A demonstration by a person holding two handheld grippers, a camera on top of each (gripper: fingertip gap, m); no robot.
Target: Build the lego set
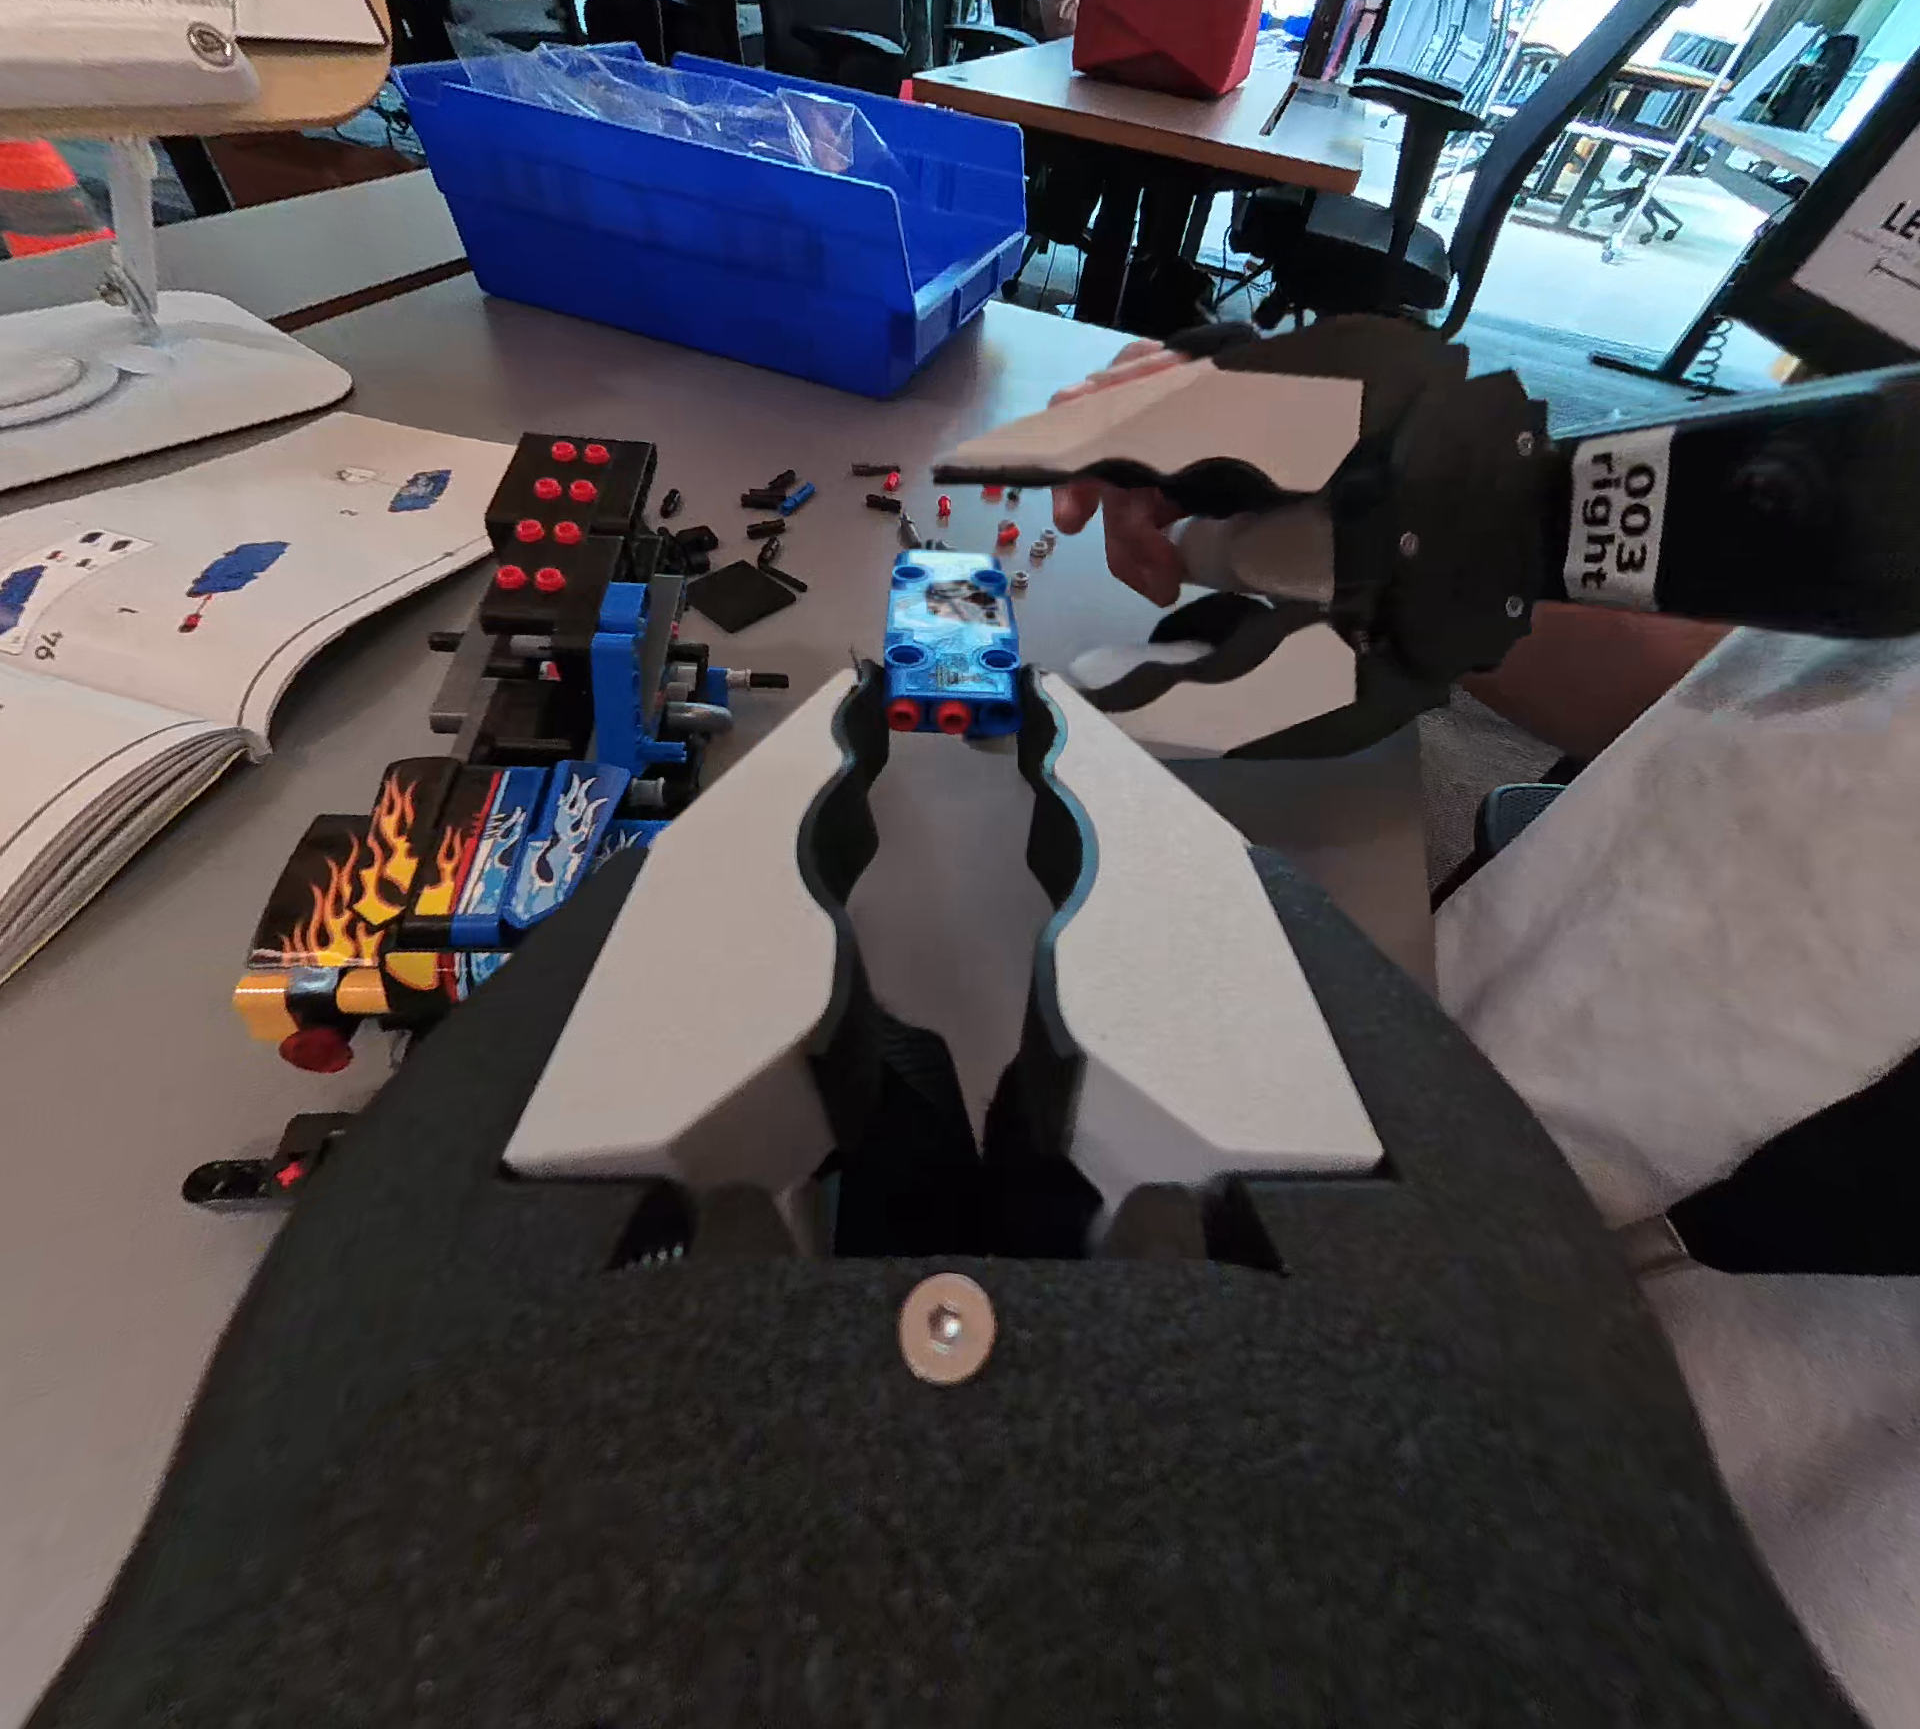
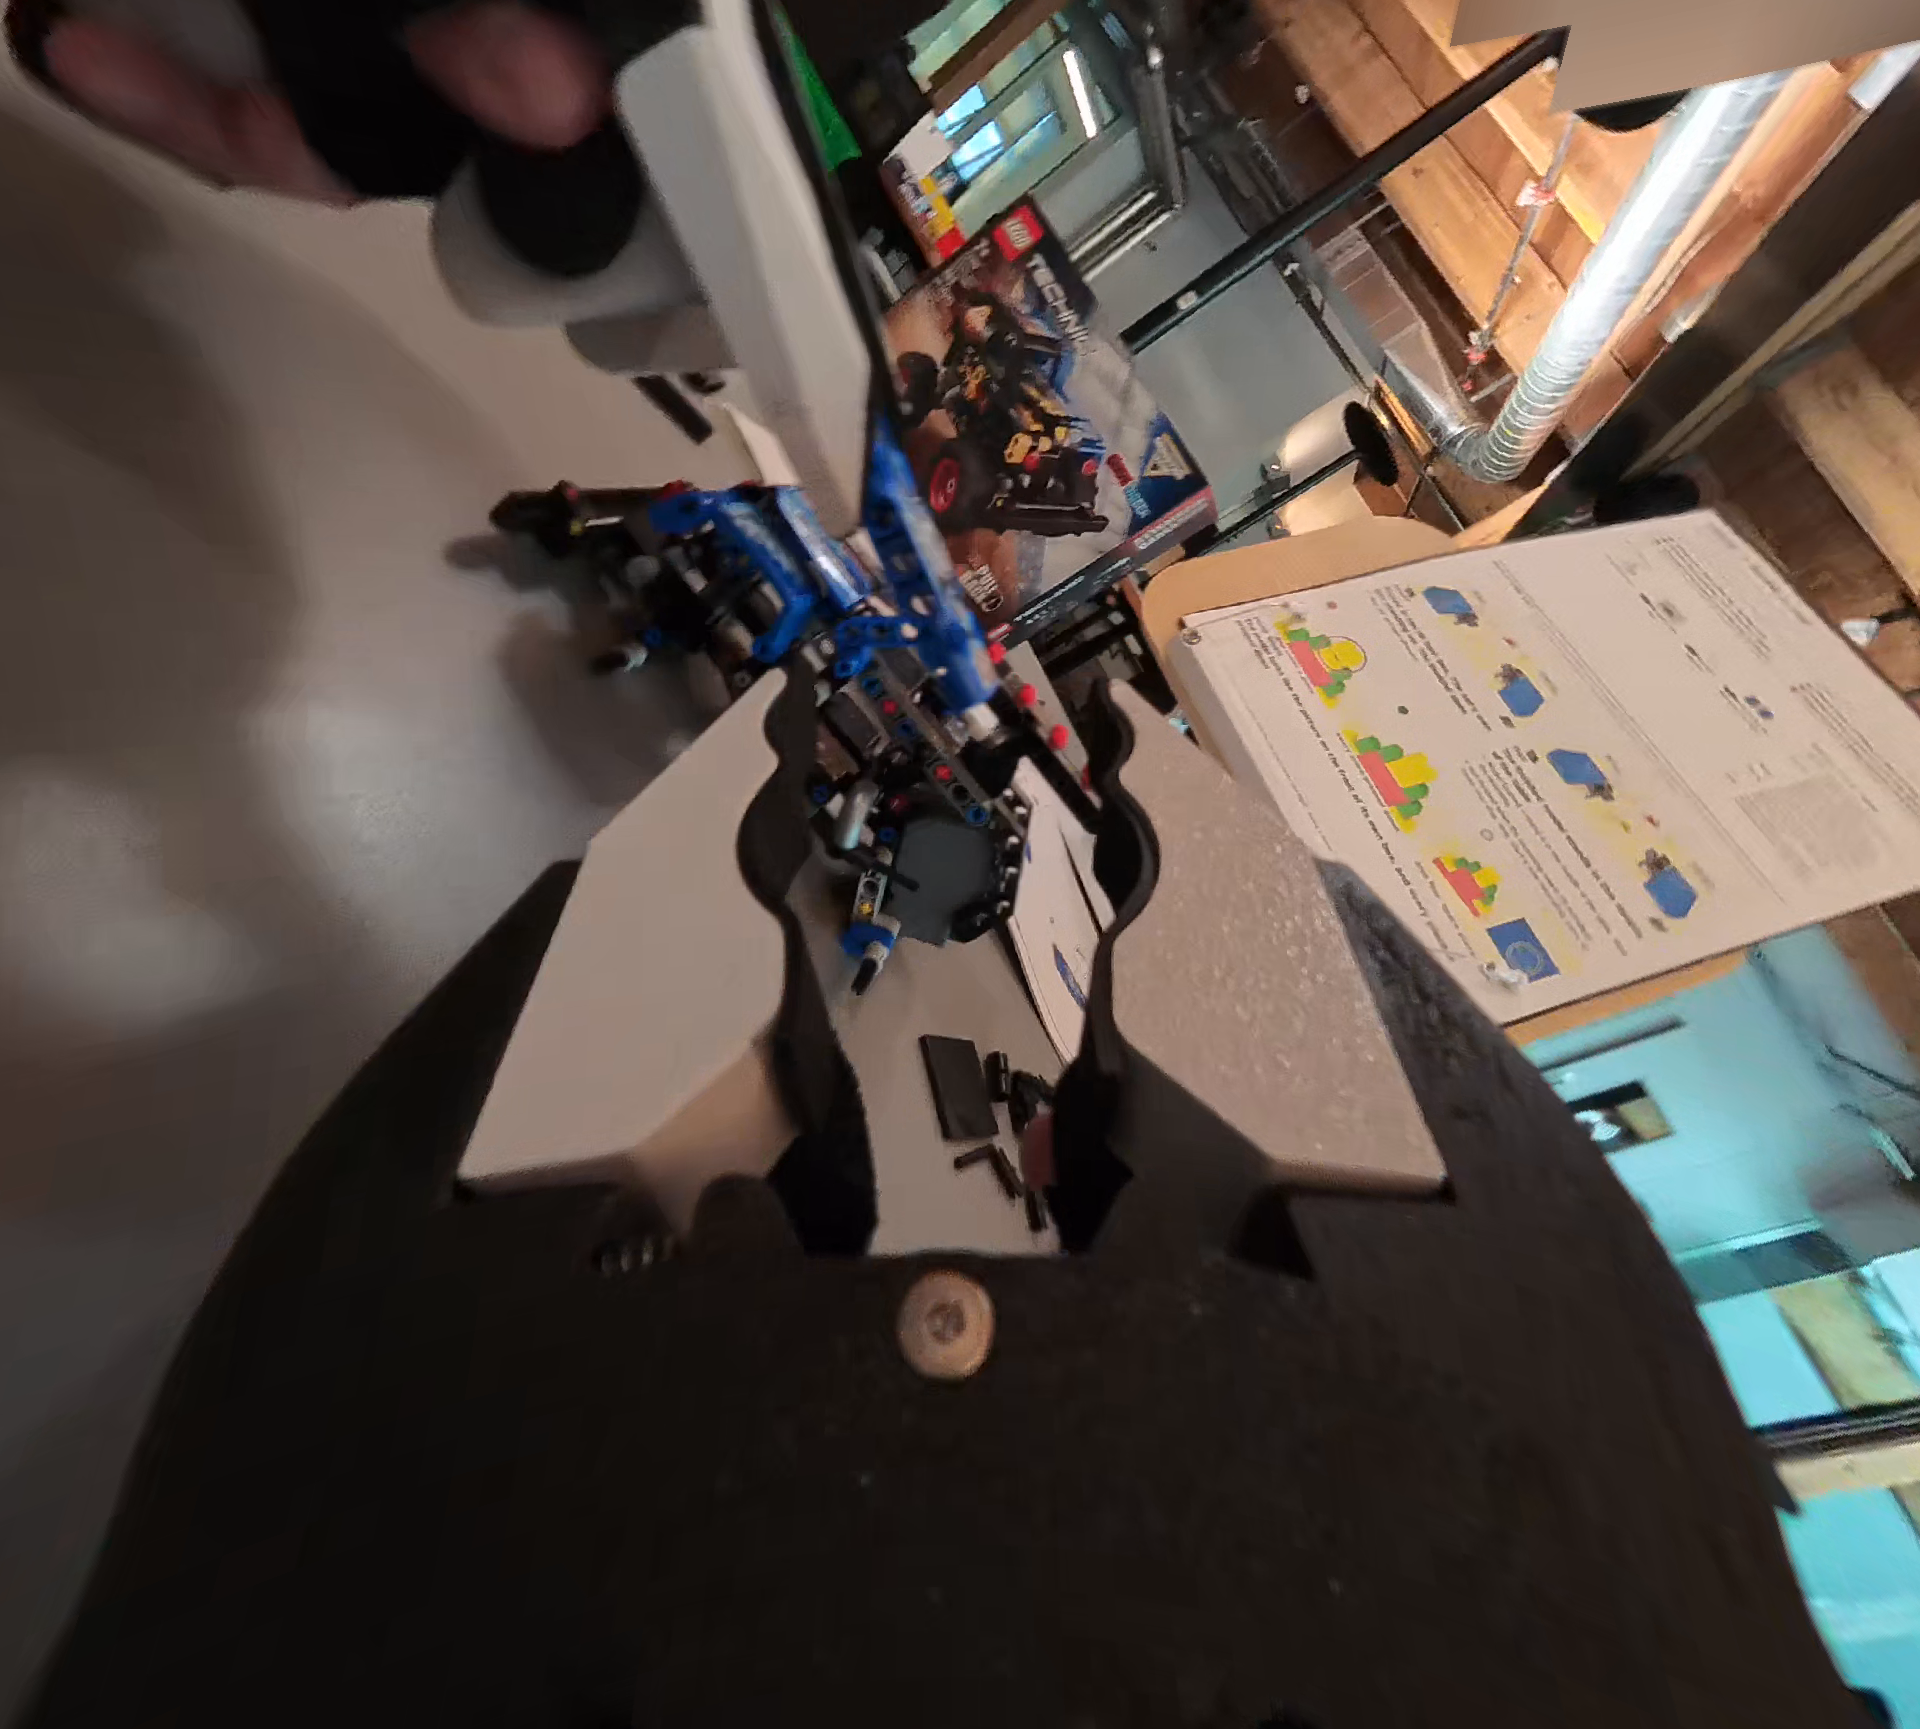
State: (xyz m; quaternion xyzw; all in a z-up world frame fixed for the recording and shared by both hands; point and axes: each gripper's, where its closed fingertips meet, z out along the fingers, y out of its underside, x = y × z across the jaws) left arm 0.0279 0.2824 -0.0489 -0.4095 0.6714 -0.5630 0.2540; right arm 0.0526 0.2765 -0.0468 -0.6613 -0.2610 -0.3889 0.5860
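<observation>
My left gripper (image 1: 951, 692) is shut on a blue panel piece with red pins (image 1: 951, 619) and holds it just above the grey table. The part-built truck (image 1: 499, 744), black and blue with flame stickers, lies to its left. My right gripper (image 1: 1008, 573) is turned on its side to the right of the panel, open and empty. In the right wrist view the right gripper (image 2: 945, 723) is open, and the truck (image 2: 727, 557) lies beyond its tips. The left gripper's white finger (image 2: 769, 277) reaches in from above with the blue panel (image 2: 894, 516).
Loose black, red and blue pins (image 1: 831, 505) and a black tile (image 1: 740, 593) lie behind the panel. An open instruction booklet (image 1: 156, 640) is at the left, with a blue bin (image 1: 727, 225) behind. The set's box (image 2: 1039, 432) and a propped instruction sheet (image 2: 1558, 744) stand past the truck. Left and right tips are no more than a few centimetres apart. The black tile (image 1: 740, 593) is about 15 cm from my right fingertips. My right wrist view (image 2: 959, 1090) looks at it from another angle.
</observation>
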